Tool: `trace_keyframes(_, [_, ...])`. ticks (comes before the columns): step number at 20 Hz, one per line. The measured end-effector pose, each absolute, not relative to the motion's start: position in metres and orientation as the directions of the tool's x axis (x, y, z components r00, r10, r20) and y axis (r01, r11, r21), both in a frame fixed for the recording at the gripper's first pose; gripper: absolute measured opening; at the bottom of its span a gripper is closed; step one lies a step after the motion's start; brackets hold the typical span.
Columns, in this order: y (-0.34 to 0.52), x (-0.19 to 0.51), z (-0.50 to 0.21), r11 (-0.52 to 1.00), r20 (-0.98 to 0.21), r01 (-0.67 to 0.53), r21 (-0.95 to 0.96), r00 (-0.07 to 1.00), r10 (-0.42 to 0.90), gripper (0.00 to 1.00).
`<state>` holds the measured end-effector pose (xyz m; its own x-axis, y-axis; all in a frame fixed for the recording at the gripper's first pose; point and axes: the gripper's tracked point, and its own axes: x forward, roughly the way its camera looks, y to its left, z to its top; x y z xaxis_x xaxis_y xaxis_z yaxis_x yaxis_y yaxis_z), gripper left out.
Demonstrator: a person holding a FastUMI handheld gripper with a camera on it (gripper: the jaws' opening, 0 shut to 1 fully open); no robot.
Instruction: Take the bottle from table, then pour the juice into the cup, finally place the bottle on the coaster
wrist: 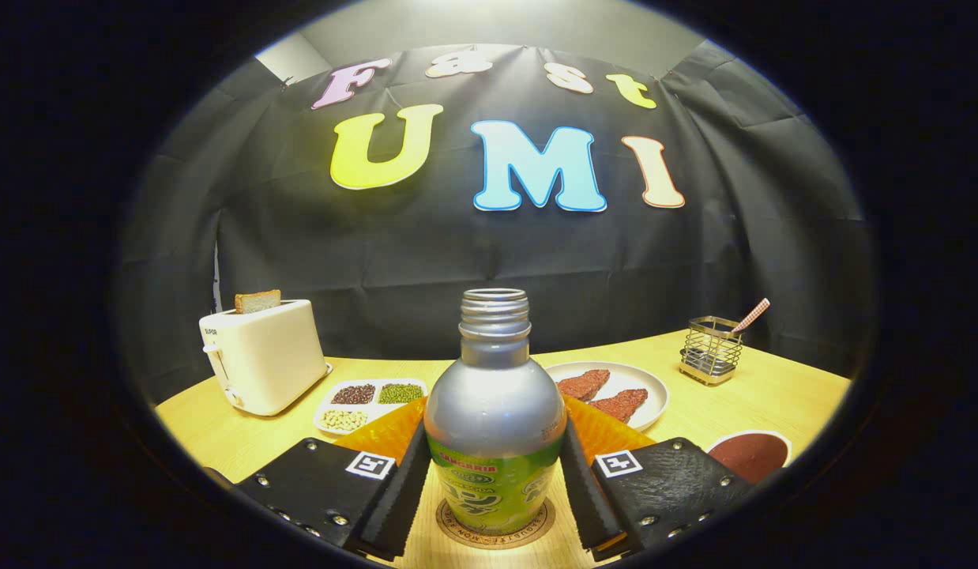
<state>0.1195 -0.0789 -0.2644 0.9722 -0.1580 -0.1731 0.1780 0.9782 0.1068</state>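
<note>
My claw (495,482) is clamped on the uncapped juice bottle (494,411), standing on the coaster (495,531). I judge this the last step; next I loosen and back off.

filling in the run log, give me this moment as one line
phase: placing | gripper: shut on bottle | bottle: upright, uncapped, on coaster | cup: beyond the fingers

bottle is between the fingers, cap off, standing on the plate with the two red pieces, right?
Not quite. In the gripper view the bottle, cap off, is between the fingers but stands on the round coaster. The plate with the two red pieces lies beyond it.
</note>
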Motion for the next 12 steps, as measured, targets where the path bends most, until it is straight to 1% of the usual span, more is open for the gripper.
trace_keyframes(12, [-0.0728, 0.1213, -0.2638, 0.984, -0.178, 0.163, 0.076, 0.973, -0.148, 0.78])
